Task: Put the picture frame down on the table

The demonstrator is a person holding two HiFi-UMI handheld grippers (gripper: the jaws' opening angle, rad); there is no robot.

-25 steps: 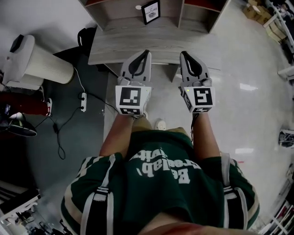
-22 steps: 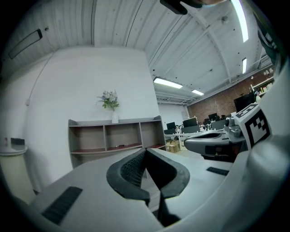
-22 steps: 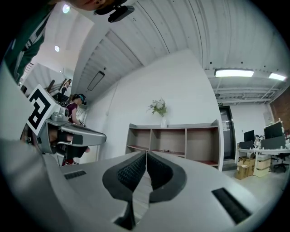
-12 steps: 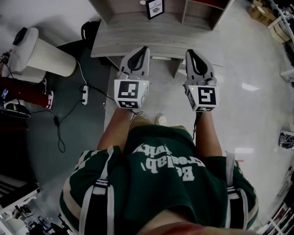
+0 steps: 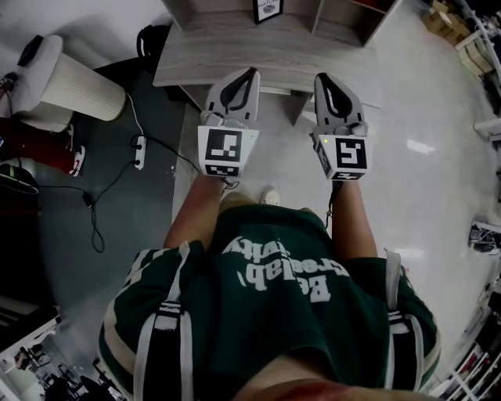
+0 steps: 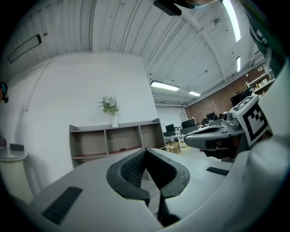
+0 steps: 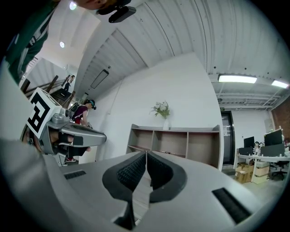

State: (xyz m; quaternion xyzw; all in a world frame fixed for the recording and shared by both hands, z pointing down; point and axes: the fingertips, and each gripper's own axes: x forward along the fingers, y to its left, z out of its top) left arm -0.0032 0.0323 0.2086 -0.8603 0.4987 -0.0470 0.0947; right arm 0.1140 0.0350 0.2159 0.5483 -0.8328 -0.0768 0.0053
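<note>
Head view shows the left gripper and the right gripper side by side over the near edge of the table. Each has its jaws pressed together with nothing between them. Farther on, at twelve o'clock, the lower part of the picture frame shows in the middle bay of the shelf, well apart from both. It looks small, light and stiff. Its front is probably glazed, so slick and breakable. Pinching the dark border at one side edge, clear of the face, seems safest.
</note>
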